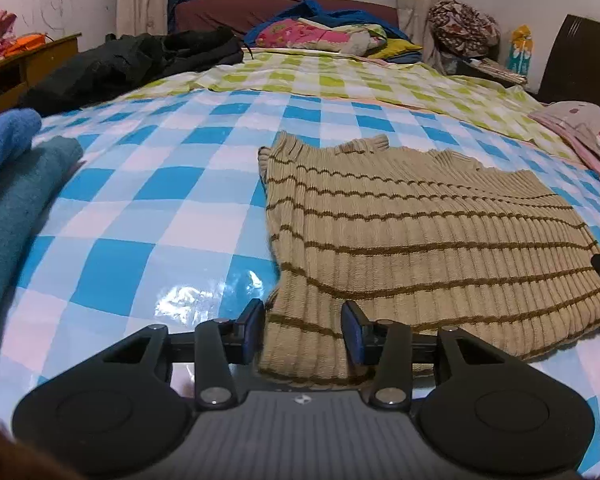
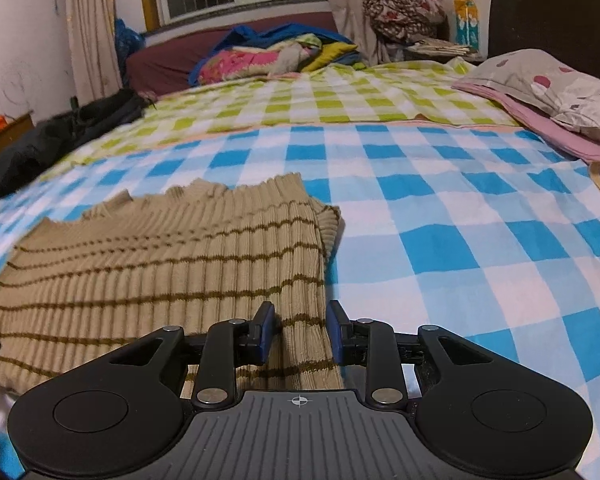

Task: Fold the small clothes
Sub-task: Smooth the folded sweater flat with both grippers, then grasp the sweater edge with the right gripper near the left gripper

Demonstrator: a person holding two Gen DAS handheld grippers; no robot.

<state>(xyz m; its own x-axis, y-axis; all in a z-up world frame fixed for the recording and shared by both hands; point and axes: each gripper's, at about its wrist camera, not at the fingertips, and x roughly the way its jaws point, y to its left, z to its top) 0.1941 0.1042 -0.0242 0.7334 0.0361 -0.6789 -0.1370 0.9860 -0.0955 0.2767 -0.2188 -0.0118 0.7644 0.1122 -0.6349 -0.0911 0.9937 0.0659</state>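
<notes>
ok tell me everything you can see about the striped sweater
The sweater is a beige ribbed knit with thin brown stripes across it and ribbed cuffs at the far edge. It lies mostly flat, already folded in, on the blue checked sheet. Its near hem sits between the fingers of both grippers: the left gripper at its left corner, the right gripper at its right corner. Whether the pads press on it is unclear.

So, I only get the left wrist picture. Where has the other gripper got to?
Observer: The right gripper is at the sweater's near right corner, with knit filling the gap between its fingers.
Operator: Is the sweater's right side neat?
Observer: Mostly. A ribbed flap pokes out from under its far right corner.
Operator: And beyond that?
Observer: Just blue-checked cloth.
</notes>
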